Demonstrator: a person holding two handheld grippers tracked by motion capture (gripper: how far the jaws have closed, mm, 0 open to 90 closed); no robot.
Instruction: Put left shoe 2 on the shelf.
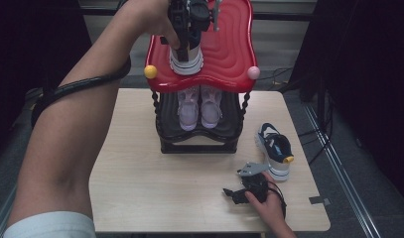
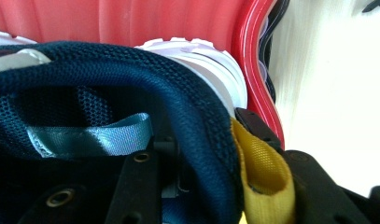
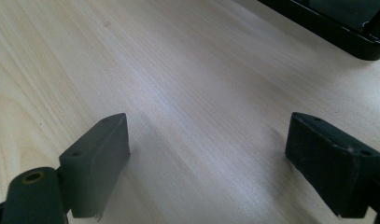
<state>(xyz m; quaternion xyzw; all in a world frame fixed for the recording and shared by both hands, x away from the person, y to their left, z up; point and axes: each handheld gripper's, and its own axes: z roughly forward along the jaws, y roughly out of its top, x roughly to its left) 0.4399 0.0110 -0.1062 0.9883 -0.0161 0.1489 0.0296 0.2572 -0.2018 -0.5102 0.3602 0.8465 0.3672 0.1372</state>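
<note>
High view: tabletop [image 1: 140, 188] carries a two-tier shoe rack [image 1: 199, 141] at centre back, with a red top shelf [image 1: 229, 49] over a black lower shelf [image 1: 229, 130]. Pale pink pair [image 1: 199, 106] sits on the lower shelf, toes toward the camera. One navy sneaker [image 1: 186, 58] with white sole stands on the red shelf near its front edge, left of centre. Left hand-held gripper [image 1: 185, 22] is over that sneaker from above, arm reaching in from lower left, cable looped around the forearm. Left gripper view: one jaw is inside the sneaker's opening, the other outside by the yellow heel loop [image 2: 264, 177], navy collar [image 2: 197, 116] between them; whether the pads press on it, cannot tell. Matching second sneaker [image 1: 275, 151] lies on the tabletop right of the rack, yellow loop at its heel. Right hand-held gripper [image 1: 237, 193] rests low on the tabletop just beside that second sneaker, hand behind it. Right gripper view: jaws spread wide, released, bare wood between them, rack base [image 3: 327, 25] at top right.
</note>
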